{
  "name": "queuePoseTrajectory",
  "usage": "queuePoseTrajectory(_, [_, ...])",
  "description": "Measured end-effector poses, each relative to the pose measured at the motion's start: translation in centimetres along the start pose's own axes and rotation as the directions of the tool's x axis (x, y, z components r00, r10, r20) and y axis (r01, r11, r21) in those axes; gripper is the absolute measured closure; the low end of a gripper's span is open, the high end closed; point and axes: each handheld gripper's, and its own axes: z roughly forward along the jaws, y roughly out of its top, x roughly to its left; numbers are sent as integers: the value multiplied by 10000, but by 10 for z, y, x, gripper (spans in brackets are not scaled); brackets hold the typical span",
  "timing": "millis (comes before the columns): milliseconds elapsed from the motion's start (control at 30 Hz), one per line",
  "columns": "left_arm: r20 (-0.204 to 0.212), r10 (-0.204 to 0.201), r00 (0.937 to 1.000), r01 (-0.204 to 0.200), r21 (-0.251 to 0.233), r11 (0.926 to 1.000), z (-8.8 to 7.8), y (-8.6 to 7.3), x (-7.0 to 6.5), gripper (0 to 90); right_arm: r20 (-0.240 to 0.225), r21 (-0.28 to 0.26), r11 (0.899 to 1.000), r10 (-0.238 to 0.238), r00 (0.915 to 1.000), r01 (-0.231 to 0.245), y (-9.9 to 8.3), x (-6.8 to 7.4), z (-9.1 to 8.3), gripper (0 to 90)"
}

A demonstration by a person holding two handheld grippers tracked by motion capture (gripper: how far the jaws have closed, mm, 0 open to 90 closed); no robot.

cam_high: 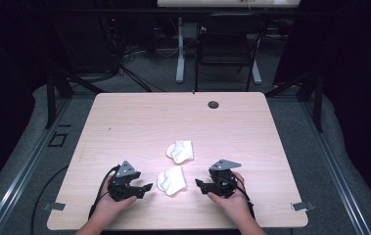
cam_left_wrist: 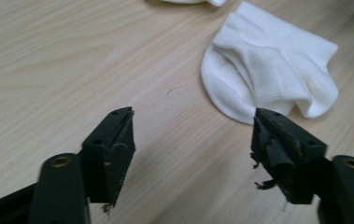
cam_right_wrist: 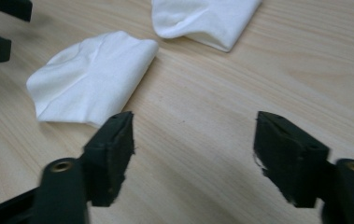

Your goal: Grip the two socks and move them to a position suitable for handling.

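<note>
Two folded white socks lie on the pale wooden table. The near sock rests between my two grippers, and the far sock lies just behind it. My left gripper sits low on the table left of the near sock, open, with bare wood between its jaws; the sock lies just beyond its right jaw. To the sock's right, my right gripper is open too and holds nothing. The left gripper's jaw tips appear beyond the near sock in the right gripper view.
A round cable hole sits near the table's far edge. A black chair and a desk leg stand on the floor behind the table. Bare wood stretches across the table's back half and both sides.
</note>
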Motion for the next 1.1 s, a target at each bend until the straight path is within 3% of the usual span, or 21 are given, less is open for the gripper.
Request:
queuePoseTrajectory(133, [44, -206, 9998, 207, -151, 9997, -1, 1, 3, 150, -35, 225, 9993, -286, 9996, 287, 1, 10, 4, 121])
queuePoseTrajectory(200, [26, -102, 9999, 103, -143, 9998, -2, 1, 2, 136, -167, 229, 9985, -496, 9986, 499, 1, 13, 5, 102])
queuePoseTrajectory(300, [-131, 42, 9999, -44, -133, 9999, -1, 1, 1, 122, 61, 328, 9961, -820, 9966, 817, 0, 16, 7, 99])
queuePoseTrajectory(433, [-402, 96, 9991, -104, -200, 9997, -2, 1, 0, 132, 386, 305, 9941, -1050, 9937, 1039, -1, 17, 8, 137])
queuePoseTrajectory(500, [-320, 128, 9994, -132, -100, 9999, -2, 2, 1, 153, 535, 261, 9932, -1149, 9919, 1136, -1, 17, 8, 148])
queuePoseTrajectory(533, [-195, -49, 9998, 47, -77, 10000, -2, 1, 2, 156, 503, 323, 9934, -1119, 9924, 1104, -1, 16, 8, 158])
queuePoseTrajectory(667, [112, 21, 9999, -21, 1, 10000, -1, 0, 1, 275, 529, 451, 9938, -1043, 9931, 1019, 0, 16, 10, 221])
queuePoseTrajectory(1100, [314, 31, 9995, -40, 266, 9996, -2, 6, -5, 294, 144, 853, 9934, -783, 9968, 768, 12, 22, 10, 312])
